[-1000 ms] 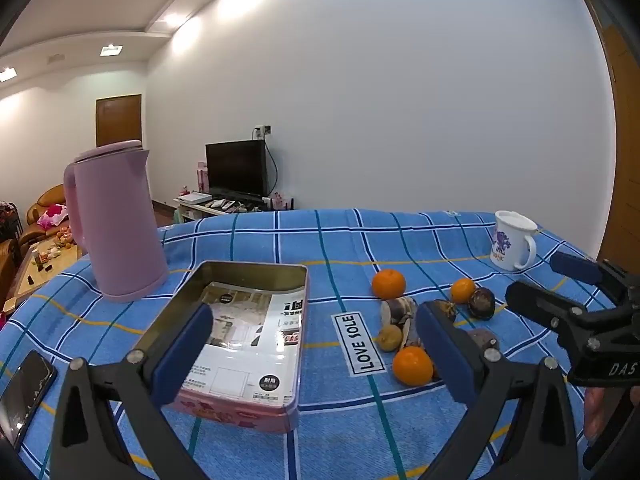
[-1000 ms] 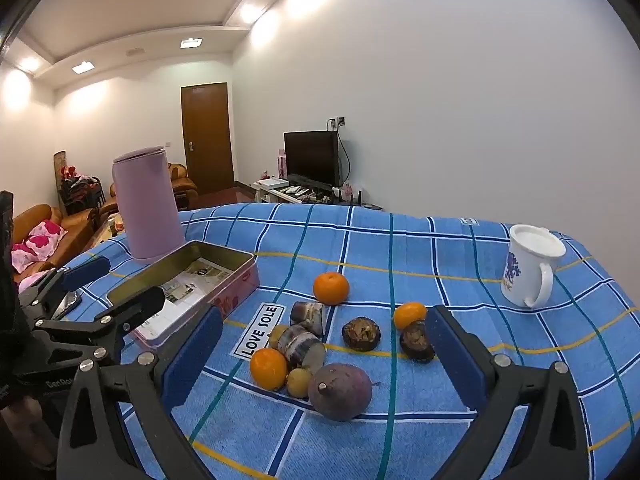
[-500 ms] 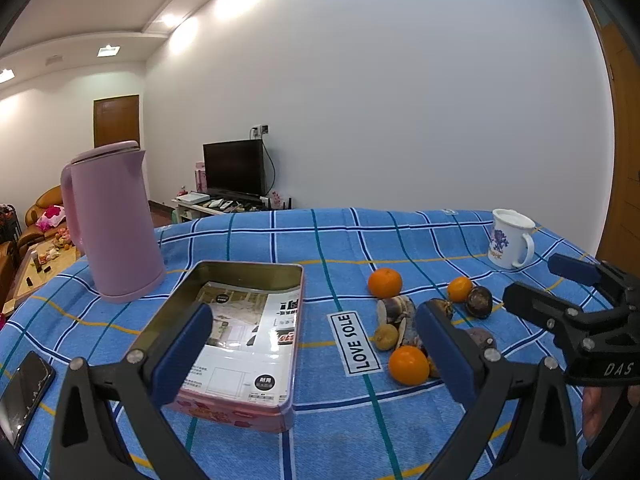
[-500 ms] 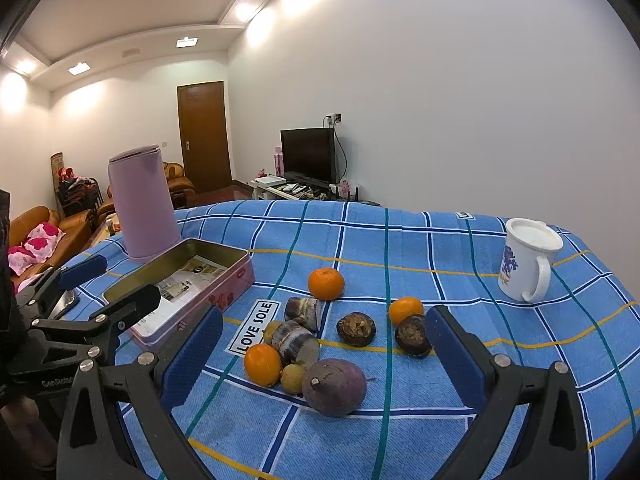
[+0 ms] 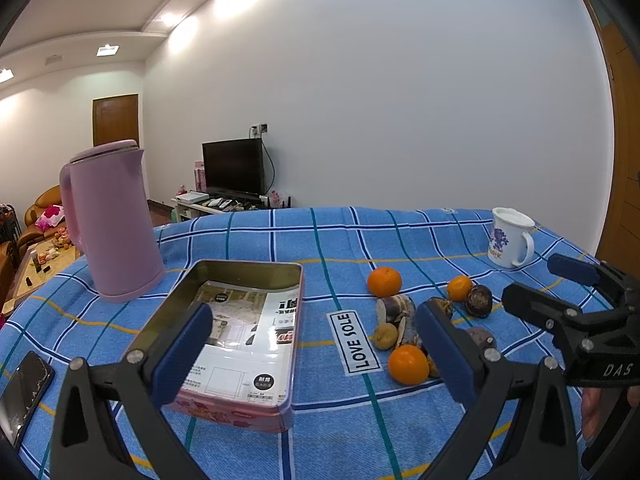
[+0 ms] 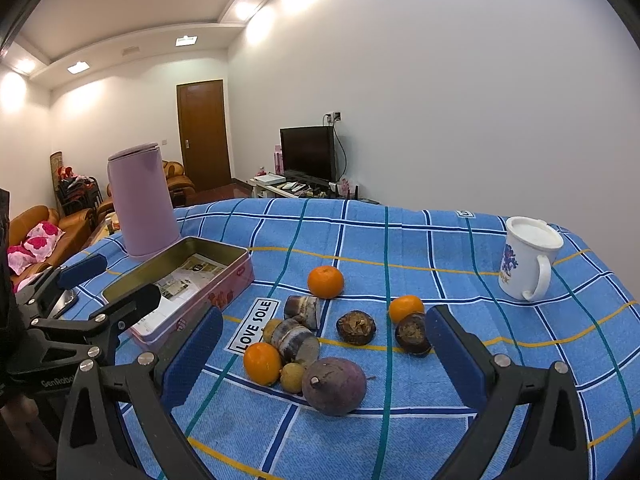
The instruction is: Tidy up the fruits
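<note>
Fruit lies loose on the blue checked cloth: three oranges (image 6: 325, 281) (image 6: 406, 308) (image 6: 262, 363), a large purple fruit (image 6: 334, 386), two dark round fruits (image 6: 356, 327), cut cane pieces (image 6: 296, 338) and small yellow-brown fruits (image 6: 293, 377). An open pink tin (image 5: 244, 340) lined with paper stands left of them, also in the right wrist view (image 6: 180, 284). My left gripper (image 5: 316, 356) is open and empty above the tin's near right corner. My right gripper (image 6: 324, 364) is open and empty, just before the fruit pile.
A pink kettle (image 5: 110, 220) stands behind the tin. A white mug (image 6: 526, 258) stands at the far right. A phone (image 5: 22, 388) lies at the left edge. A "LOVE SOLE" label (image 5: 354, 342) is on the cloth.
Both grippers have drifted slightly; the scene sits a little lower and left in view. Nothing was taken hold of and no fruit moved.
</note>
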